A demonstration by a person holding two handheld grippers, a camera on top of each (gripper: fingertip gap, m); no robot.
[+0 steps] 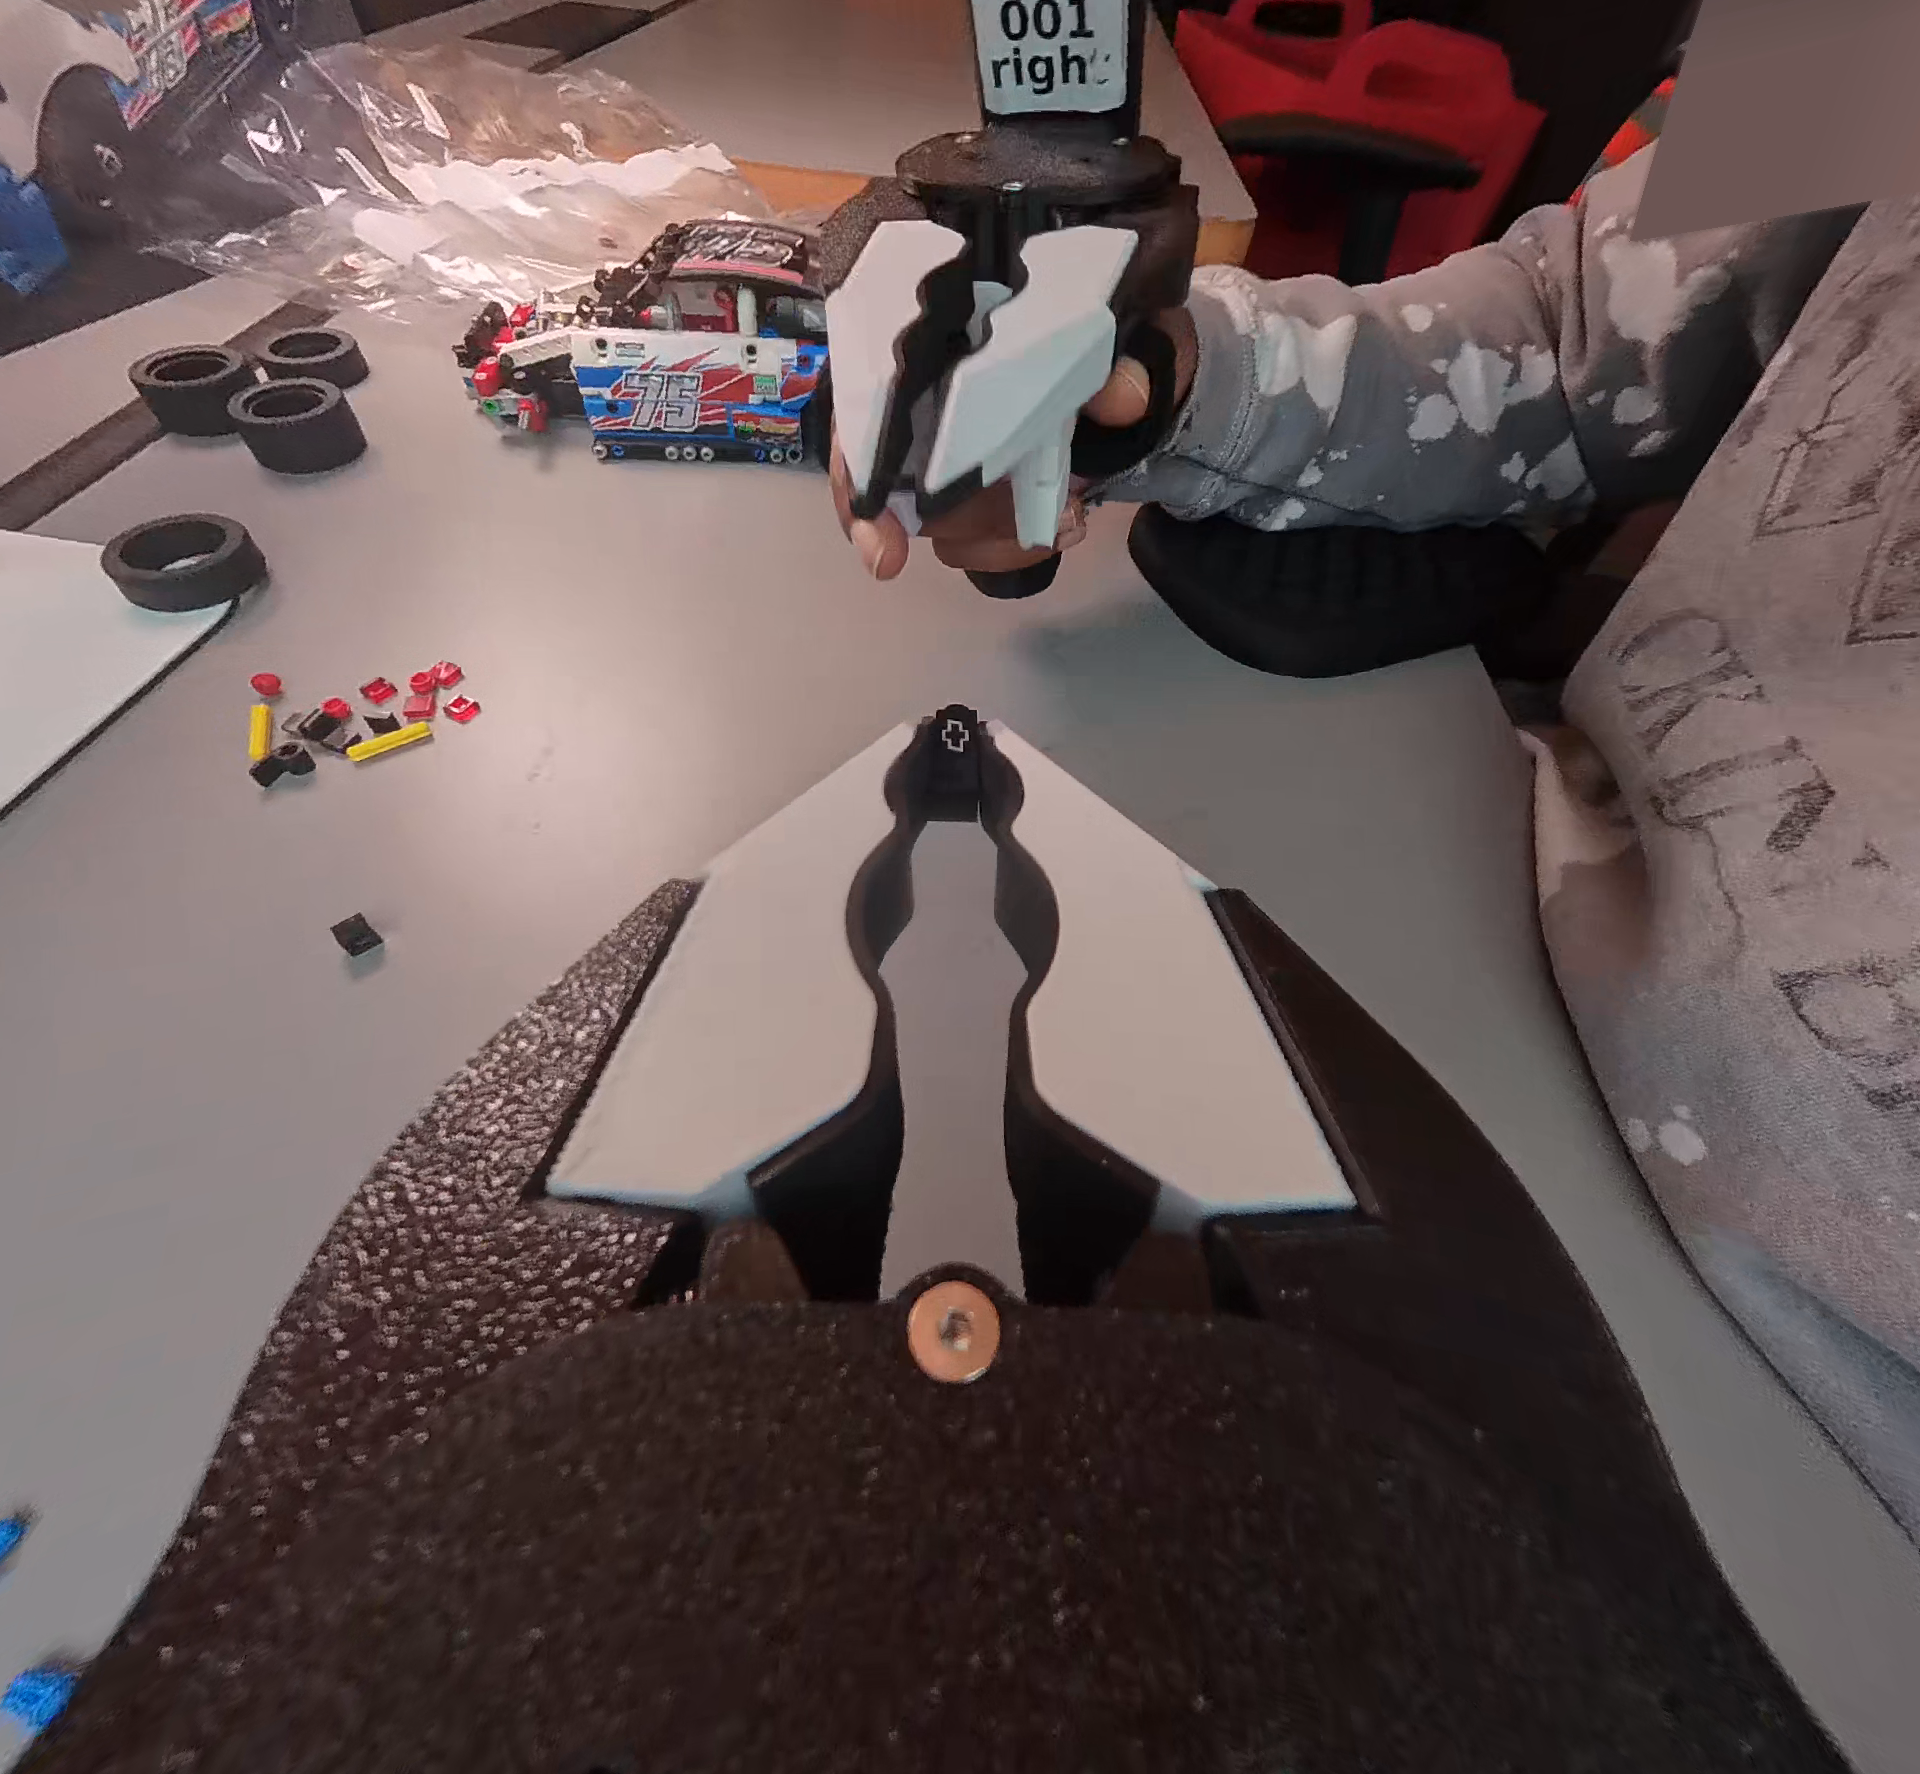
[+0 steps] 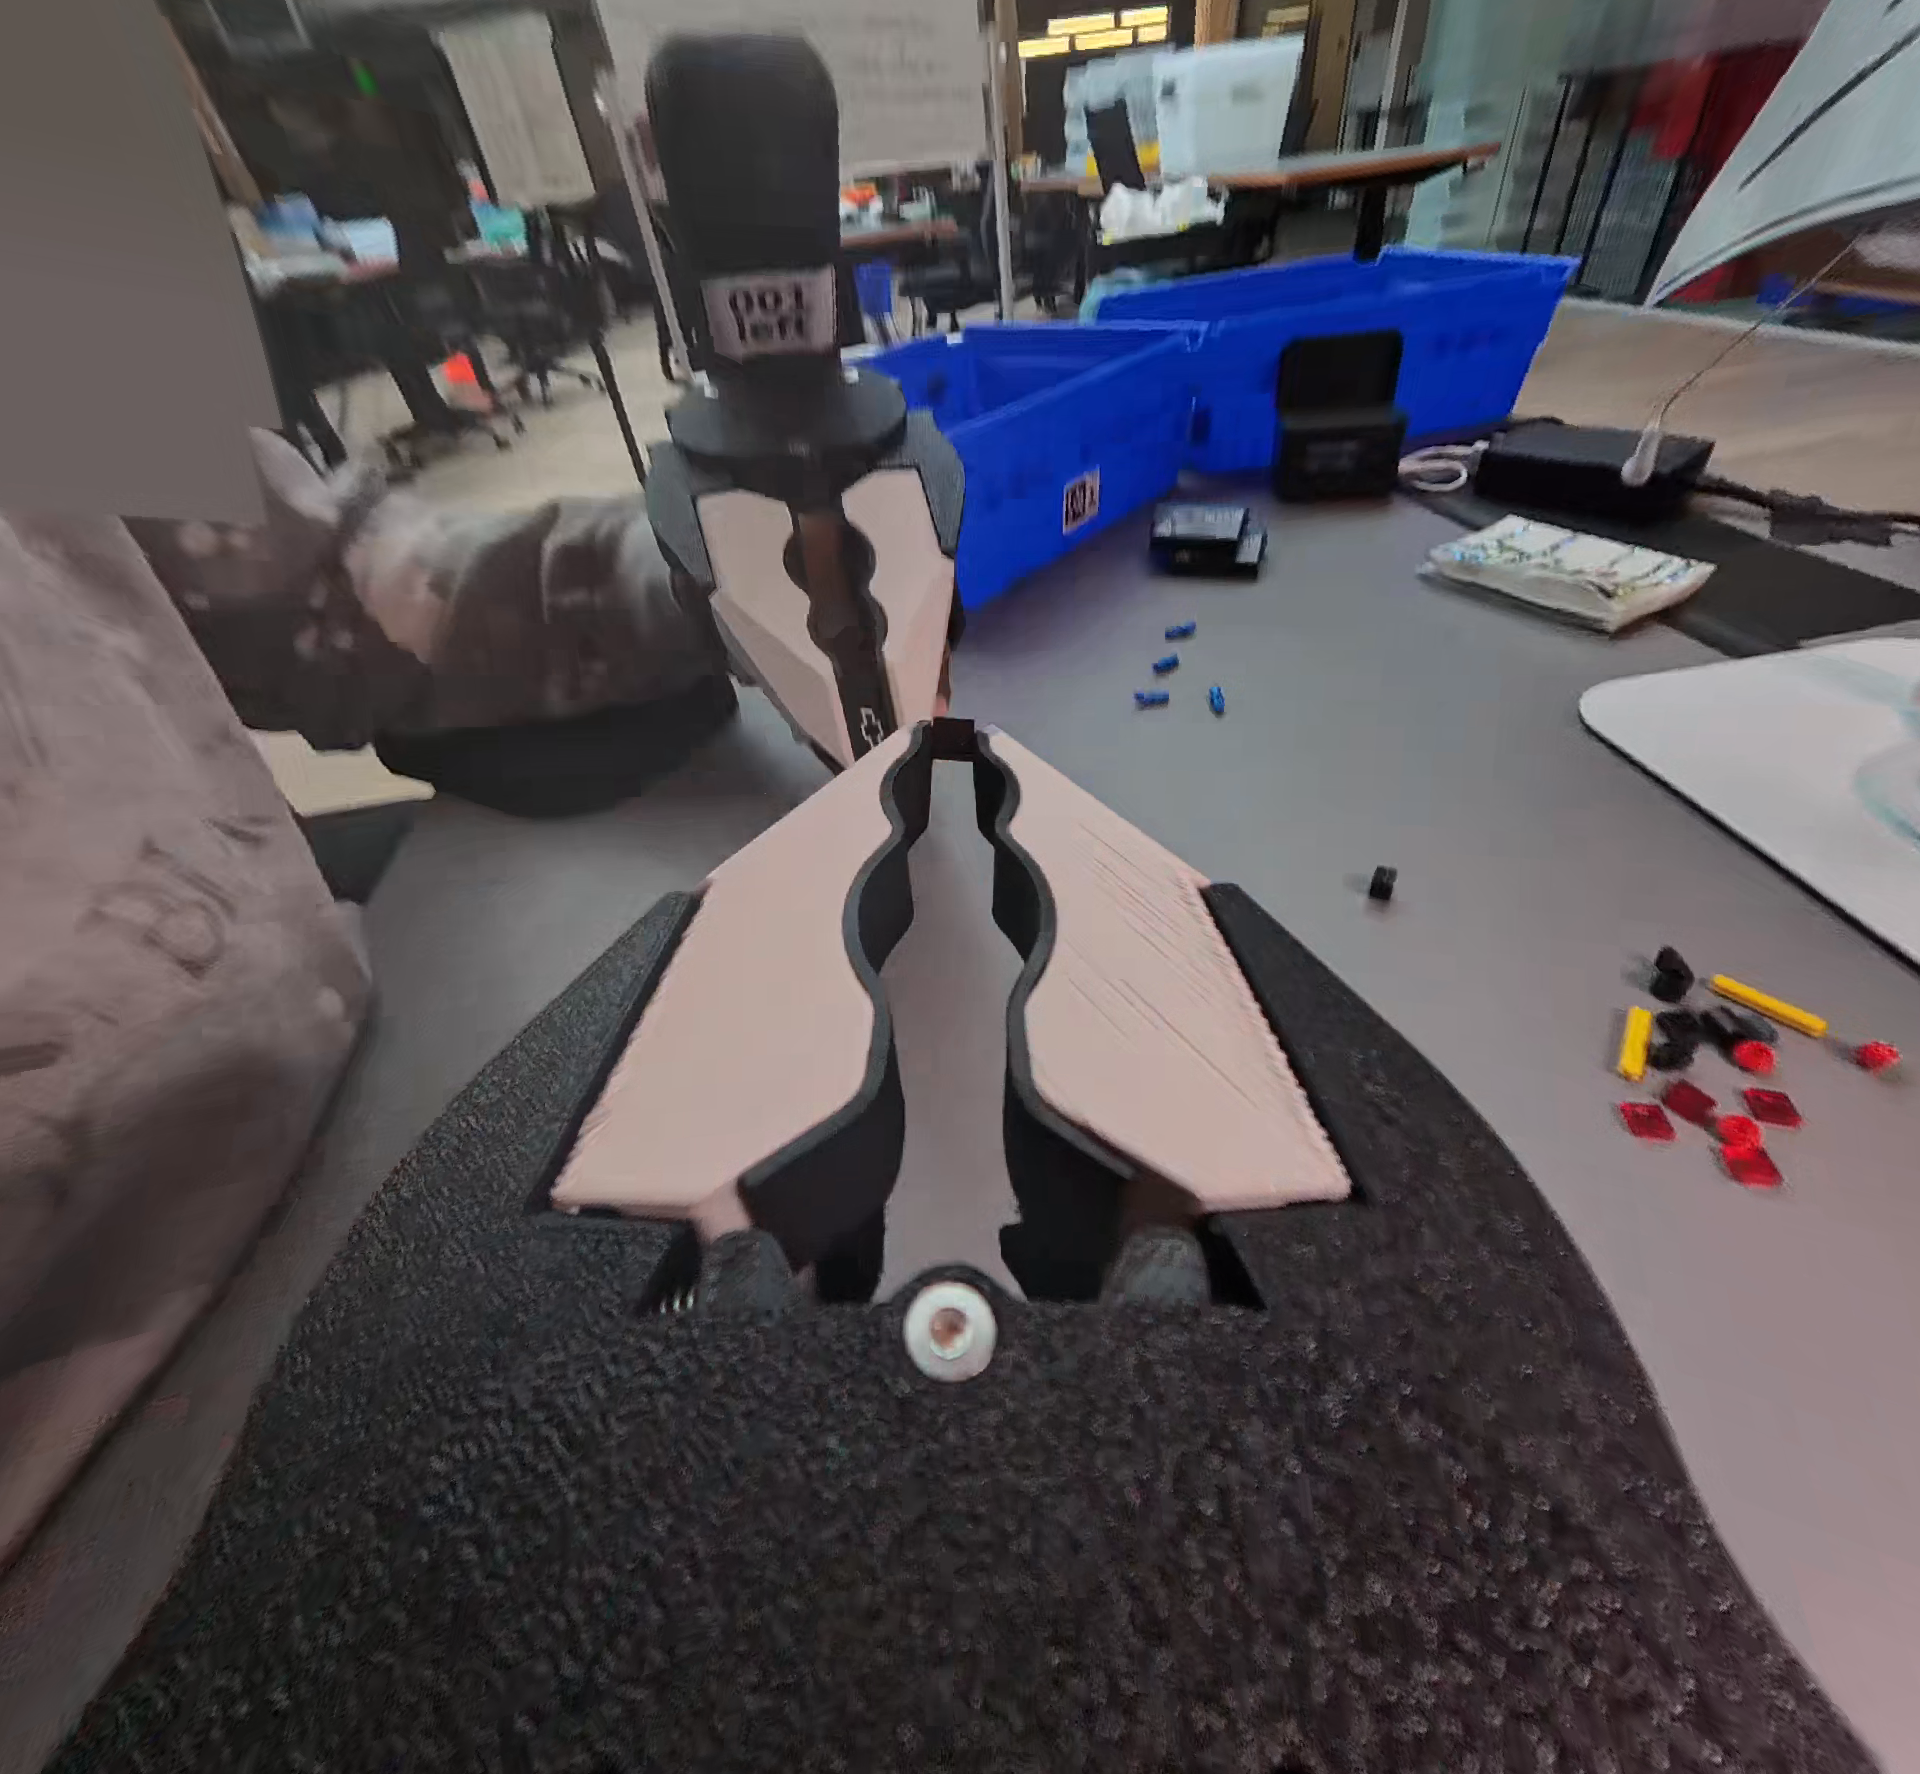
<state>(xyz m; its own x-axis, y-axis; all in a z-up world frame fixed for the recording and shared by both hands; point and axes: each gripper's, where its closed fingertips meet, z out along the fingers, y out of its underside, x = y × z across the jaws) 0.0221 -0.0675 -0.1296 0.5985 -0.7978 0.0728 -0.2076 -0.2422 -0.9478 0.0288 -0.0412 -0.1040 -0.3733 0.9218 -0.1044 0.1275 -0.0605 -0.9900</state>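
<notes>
My left gripper (image 1: 954, 737) has jaws pinching a small black piece (image 1: 954, 760) w/ a cross-shaped hole, held above the grey worktop (image 1: 644, 602); my right gripper (image 2: 951, 737) has jaws nipped on a small dark piece (image 2: 952, 739) at the tips, almost touching the left tips; toy race car (image 1: 665, 353) at 11 o'clock in left view, four black tyres (image 1: 249, 405) at 10; red/yellow/black bits (image 1: 353, 716) at 9; blue bins (image 2: 1226, 405) at 1 in right view.

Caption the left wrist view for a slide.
Left hand-held gripper pinches a small black brick piece; right hand-held gripper hovers beside a toy race car.
</notes>
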